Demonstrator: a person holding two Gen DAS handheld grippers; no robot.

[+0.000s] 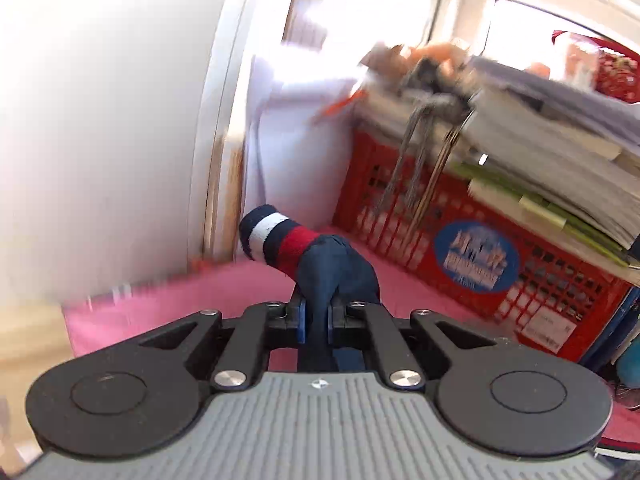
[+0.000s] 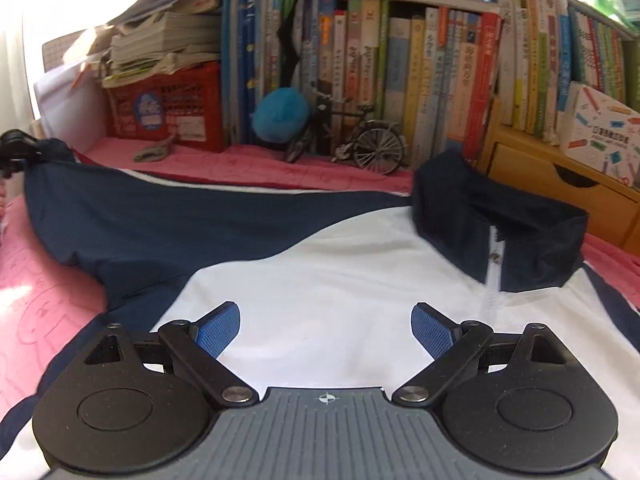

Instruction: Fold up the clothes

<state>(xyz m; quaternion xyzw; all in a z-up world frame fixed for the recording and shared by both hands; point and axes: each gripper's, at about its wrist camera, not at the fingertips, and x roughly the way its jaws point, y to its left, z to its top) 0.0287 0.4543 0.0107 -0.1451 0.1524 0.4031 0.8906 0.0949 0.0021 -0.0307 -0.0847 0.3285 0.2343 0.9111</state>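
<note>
A pink bedsheet covers the surface, and everything here is placed against the shirt spread flat across it. The shirt is white in the body with a navy collar and navy sleeves; its button placket runs down from the collar.

Behind the shirt stands a long row of upright books. Behind its left sleeve sits a red crate with a stack of papers on top. A yellow wooden drawer unit stands behind the collar, to the right. A small model bicycle and a blue fuzzy ball rest between the books and the shirt.

The left sleeve stretches out to the left of the white body. The left gripper is clamped tight on the navy cloth near that sleeve's end, with the striped navy, white and red cuff sticking out past its fingers.

The right gripper hovers over the white front of the shirt, below the collar, its jaws spread wide with nothing between the blue pads.
</note>
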